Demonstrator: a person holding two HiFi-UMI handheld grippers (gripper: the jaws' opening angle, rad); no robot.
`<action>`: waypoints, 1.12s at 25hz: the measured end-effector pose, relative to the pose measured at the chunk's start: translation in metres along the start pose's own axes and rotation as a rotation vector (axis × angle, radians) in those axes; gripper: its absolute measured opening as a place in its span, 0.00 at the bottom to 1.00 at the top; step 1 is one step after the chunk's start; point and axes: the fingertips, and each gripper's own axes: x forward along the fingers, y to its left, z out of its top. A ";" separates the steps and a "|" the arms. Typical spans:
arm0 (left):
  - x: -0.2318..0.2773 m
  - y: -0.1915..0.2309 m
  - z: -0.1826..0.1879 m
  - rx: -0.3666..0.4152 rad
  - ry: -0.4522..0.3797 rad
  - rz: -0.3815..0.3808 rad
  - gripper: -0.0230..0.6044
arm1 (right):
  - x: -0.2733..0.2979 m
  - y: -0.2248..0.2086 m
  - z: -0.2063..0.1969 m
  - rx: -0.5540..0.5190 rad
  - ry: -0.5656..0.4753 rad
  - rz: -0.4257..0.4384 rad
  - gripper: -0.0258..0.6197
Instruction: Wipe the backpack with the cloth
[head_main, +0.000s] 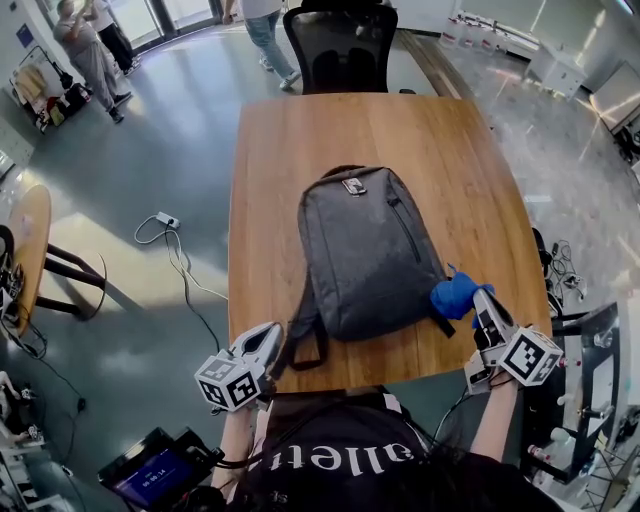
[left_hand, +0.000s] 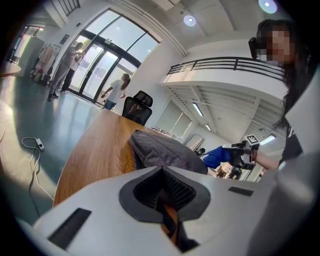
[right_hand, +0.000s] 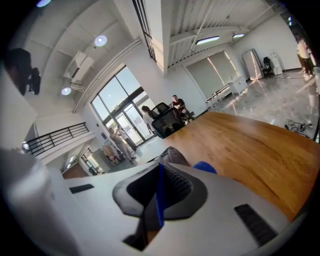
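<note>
Currently the backpack (head_main: 365, 250) lies flat at the middle of the table (head_main: 300, 140). Its long axis runs from the lower edge of the head view toward the top, handle end uppermost.

Right gripper (head_main: 478, 300): fingers clamped on the blue cloth (head_main: 455, 295). In the right gripper view a blue strip of it stands between them. The cloth sits at the backpack's lower right corner, so the surface to be wiped lies up and to the left of these fingers. This gripper is the nearer one for the wiping stroke. A stroke along the long axis would probably run toward the top of the frame.

Left gripper (head_main: 272, 335): at the lower left, near the table edge. Its fingers are closed on a dark band, which appears to be the shoulder strap (head_main: 310, 345) trailing from the backpack's lower left corner. This is judged to be a steadying hold.

Limits of view:
- Whether the cloth presses on the fabric or only touches its edge cannot be determined.
- Each gripper's own body masks most of the backpack in its view.
- The band in the left fingers shows only as a narrow dark strip, so calling it the strap is a judgement.
</note>
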 end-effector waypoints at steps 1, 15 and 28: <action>0.000 0.001 0.000 0.000 -0.002 0.002 0.04 | 0.006 0.022 0.001 -0.007 -0.002 0.053 0.09; -0.007 0.013 -0.001 -0.015 -0.031 0.024 0.04 | 0.135 0.215 -0.114 -0.152 0.316 0.497 0.09; -0.008 0.017 -0.002 -0.020 -0.034 0.034 0.04 | 0.125 0.119 -0.059 -0.094 0.212 0.306 0.09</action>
